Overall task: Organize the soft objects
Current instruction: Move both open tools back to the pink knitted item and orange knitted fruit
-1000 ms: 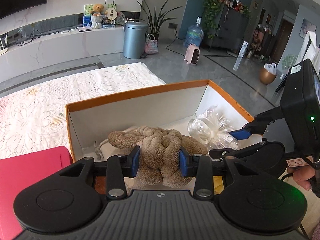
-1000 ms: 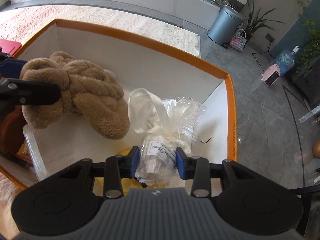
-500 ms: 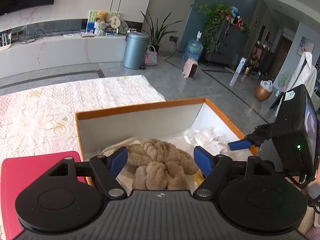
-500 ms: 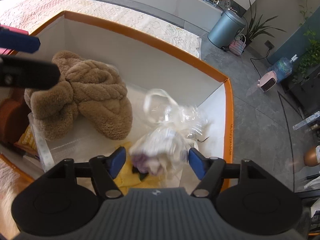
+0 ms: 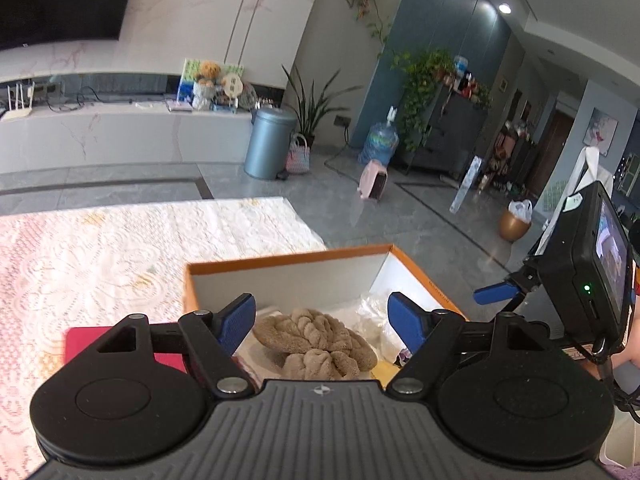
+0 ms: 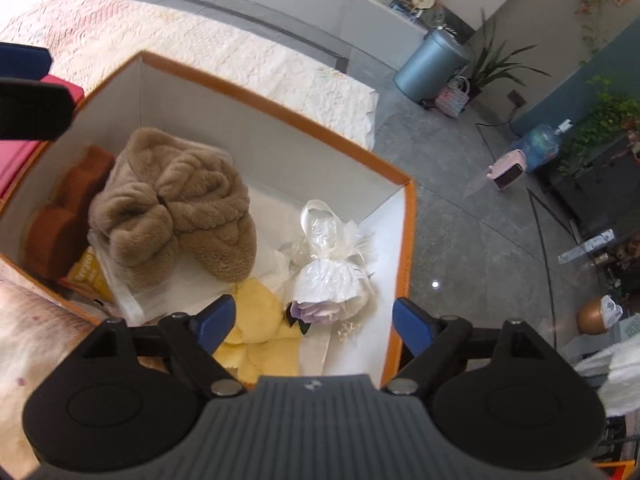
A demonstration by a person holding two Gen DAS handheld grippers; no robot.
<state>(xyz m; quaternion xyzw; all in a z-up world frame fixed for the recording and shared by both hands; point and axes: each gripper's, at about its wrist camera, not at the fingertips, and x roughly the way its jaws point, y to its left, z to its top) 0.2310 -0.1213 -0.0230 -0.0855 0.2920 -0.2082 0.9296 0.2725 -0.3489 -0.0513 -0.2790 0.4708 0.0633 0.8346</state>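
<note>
An orange-rimmed white box (image 6: 276, 114) holds a brown braided plush piece (image 6: 176, 208), a clear bag with a white ribbon and a purple flower (image 6: 332, 268), a yellow cloth (image 6: 260, 332) and a rust-brown item (image 6: 68, 208). My left gripper (image 5: 322, 322) is open and empty, raised above the plush piece (image 5: 316, 338) in the box (image 5: 288, 258). My right gripper (image 6: 314, 320) is open and empty, raised above the bag. The left gripper's finger (image 6: 24, 62) shows at the right wrist view's left edge.
The box sits on a table with a white lace cloth (image 5: 120, 248). A red flat object (image 5: 86, 338) lies left of the box. The right gripper's body (image 5: 580, 276) is at the right of the left wrist view. Beyond is grey floor with a bin (image 5: 270, 142).
Both grippers opened, let go of the plush piece and the bag in the box, and rose up and back. Both items now lie in the box.
</note>
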